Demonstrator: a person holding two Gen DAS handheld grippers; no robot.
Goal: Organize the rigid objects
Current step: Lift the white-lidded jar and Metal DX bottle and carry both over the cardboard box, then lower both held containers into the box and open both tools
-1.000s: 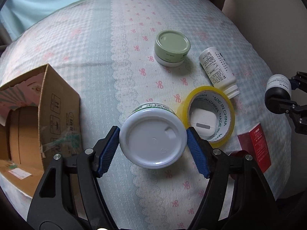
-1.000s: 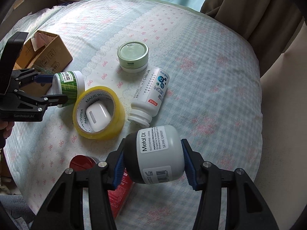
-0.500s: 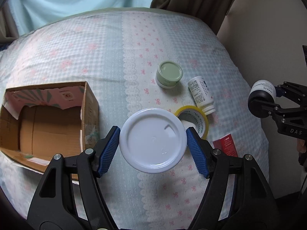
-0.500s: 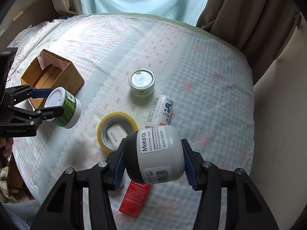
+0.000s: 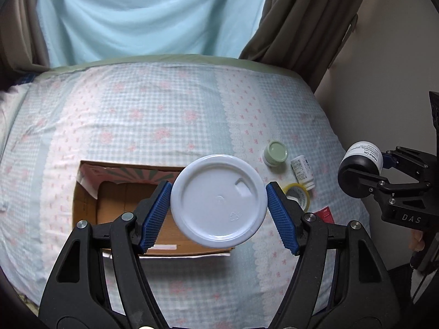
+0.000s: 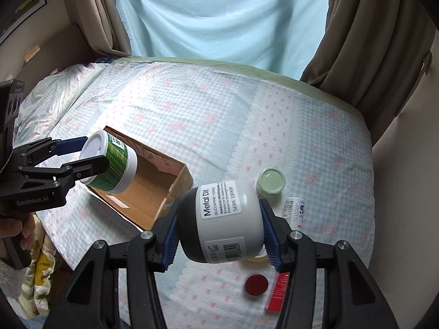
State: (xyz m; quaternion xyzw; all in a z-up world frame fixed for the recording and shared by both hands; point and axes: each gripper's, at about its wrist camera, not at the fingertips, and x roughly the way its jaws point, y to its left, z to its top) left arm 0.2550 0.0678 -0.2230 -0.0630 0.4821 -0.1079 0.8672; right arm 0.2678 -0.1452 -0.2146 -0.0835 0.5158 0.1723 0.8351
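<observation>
The left gripper [image 5: 218, 203] clamped a white-lidded green jar [image 5: 218, 200] above the open cardboard box [image 5: 115, 205]. To its right, the right gripper [image 6: 220, 229] gripped a grey Metal DX jar [image 6: 222, 222].

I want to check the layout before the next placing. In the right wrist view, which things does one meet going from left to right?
Green-labelled jar in the left gripper → cardboard box → grey Metal DX jar in the right gripper → pale green tin → white bottle.
</observation>
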